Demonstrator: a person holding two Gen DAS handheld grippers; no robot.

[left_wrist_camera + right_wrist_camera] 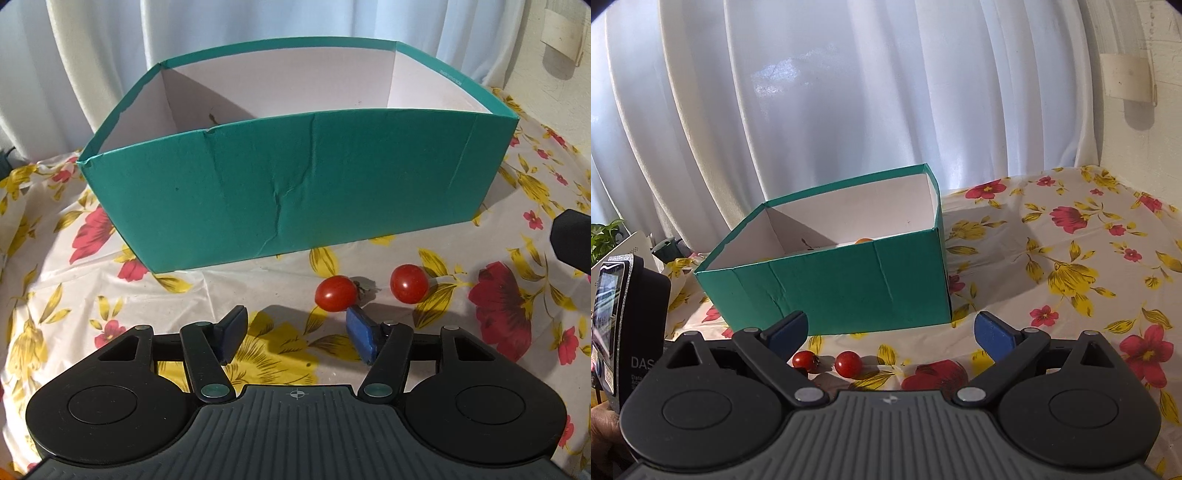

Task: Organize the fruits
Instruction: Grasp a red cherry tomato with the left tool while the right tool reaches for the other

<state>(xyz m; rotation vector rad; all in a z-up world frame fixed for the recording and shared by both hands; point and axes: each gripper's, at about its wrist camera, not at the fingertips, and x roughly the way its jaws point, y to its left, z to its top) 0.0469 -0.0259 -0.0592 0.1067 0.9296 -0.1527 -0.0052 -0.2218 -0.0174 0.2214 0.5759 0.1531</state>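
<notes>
I saw my left gripper (295, 325) low over the flowered tablecloth (92, 295), jaws spread apart with nothing between them. Two tomatoes (335, 294) (409, 283) lay on the cloth just beyond its right fingertip (362, 334). The teal box (295, 184) stood behind them; its floor was hidden by the near wall.

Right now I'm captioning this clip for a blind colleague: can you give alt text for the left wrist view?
Two red cherry tomatoes lie on a floral tablecloth in front of an open teal cardboard box. The left gripper is open, its blue-padded fingers just short of the nearer tomato, holding nothing. White curtains hang behind.
</notes>
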